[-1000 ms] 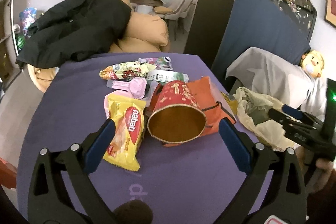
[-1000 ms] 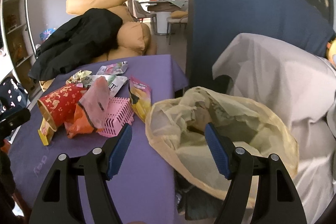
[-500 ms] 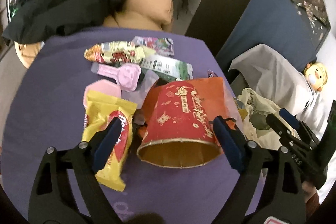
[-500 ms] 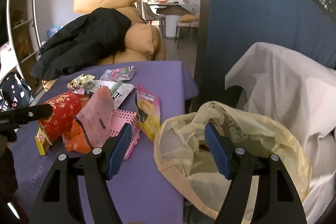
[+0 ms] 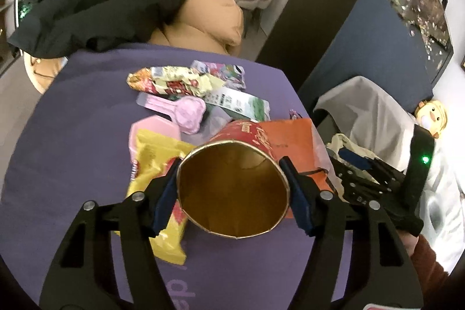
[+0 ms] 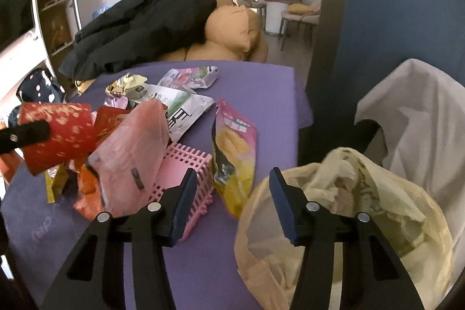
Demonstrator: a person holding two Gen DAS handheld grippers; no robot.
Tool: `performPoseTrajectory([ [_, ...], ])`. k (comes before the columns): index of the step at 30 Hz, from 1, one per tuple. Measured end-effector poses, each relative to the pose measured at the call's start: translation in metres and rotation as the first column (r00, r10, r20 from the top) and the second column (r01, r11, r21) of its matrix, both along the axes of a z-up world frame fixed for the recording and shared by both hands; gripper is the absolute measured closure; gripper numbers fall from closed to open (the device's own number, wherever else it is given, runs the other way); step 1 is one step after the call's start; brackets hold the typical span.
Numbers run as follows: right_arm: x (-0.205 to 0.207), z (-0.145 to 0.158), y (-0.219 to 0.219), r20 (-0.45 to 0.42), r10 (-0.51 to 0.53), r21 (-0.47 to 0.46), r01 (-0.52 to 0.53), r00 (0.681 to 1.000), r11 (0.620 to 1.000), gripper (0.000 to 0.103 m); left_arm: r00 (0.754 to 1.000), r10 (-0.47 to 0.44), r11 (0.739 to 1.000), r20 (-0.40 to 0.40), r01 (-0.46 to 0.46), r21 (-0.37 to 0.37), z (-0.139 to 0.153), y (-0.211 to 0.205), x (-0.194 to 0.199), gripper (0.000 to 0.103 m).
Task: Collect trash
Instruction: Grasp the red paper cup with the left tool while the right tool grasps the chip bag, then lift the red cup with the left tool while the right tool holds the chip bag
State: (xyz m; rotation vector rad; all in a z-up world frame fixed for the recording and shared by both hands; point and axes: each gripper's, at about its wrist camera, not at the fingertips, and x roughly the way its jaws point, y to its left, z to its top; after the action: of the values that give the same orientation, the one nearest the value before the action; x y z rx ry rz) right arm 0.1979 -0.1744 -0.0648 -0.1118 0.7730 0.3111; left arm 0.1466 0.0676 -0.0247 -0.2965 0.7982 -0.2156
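Observation:
A red paper cup with gold print [image 5: 232, 188] lies on its side on the purple table [image 5: 72, 150], its open mouth toward the left camera. My left gripper [image 5: 232, 191] is shut on the cup, one pad on each side of its rim. The cup also shows in the right wrist view [image 6: 58, 135], lifted slightly. A yellowish trash bag [image 6: 363, 208] hangs open at the table's right edge. My right gripper [image 6: 231, 205] is open and empty, over the bag's near rim. Wrappers lie around: a yellow snack packet [image 5: 157, 173] and an orange bag [image 5: 293, 135].
A pink plastic basket [image 6: 186, 179], a pink bag [image 6: 136, 144], a yellow-pink pouch [image 6: 235, 147] and several wrappers [image 6: 180, 95] cover the table. A sofa with a black coat [image 6: 145, 25] stands behind. A blue partition [image 6: 392, 19] and a grey-covered seat [image 6: 415, 118] stand right.
My left gripper moved forward and closed around the red cup's rim, and the cup tilted up. My right gripper shifted slightly left and stayed open by the bag.

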Motion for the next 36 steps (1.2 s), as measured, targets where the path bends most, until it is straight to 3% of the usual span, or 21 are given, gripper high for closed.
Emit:
performPoseTrajectory([
  [3, 0.007, -0.001, 0.003, 0.002, 0.010, 0.020, -0.010, 1.000, 1.000, 0.059, 1.000, 0.005, 1.000, 0.006, -0.005, 0.016, -0.001, 0.001, -0.003, 0.040],
  [11, 0.022, -0.007, -0.002, -0.032, -0.003, 0.081, 0.005, 0.999, 0.997, 0.059, 1.000, -0.017, 0.999, 0.000, 0.017, -0.028, -0.007, 0.004, -0.007, 0.038],
  [19, -0.002, 0.001, -0.002, 0.033, -0.015, -0.005, 0.015, 0.999, 1.000, 0.059, 0.999, -0.044, 0.999, 0.002, 0.044, -0.024, -0.006, 0.002, -0.014, 0.036],
  [23, -0.001, -0.009, -0.005, 0.013, -0.008, -0.053, 0.008, 1.000, 0.999, 0.060, 1.000, -0.027, 0.999, -0.007, 0.027, -0.033, -0.006, 0.004, -0.015, 0.036],
  [31, 0.015, -0.011, -0.001, -0.025, 0.043, -0.018, -0.044, 0.999, 0.999, 0.088, 1.000, 0.020, 0.999, -0.016, -0.020, -0.026, -0.005, 0.013, -0.016, 0.036],
  [36, 0.003, 0.008, 0.000, 0.007, 0.054, 0.024, -0.055, 0.998, 0.998, 0.092, 0.999, 0.035, 0.999, 0.012, -0.035, -0.002, 0.004, 0.015, -0.019, 0.036],
])
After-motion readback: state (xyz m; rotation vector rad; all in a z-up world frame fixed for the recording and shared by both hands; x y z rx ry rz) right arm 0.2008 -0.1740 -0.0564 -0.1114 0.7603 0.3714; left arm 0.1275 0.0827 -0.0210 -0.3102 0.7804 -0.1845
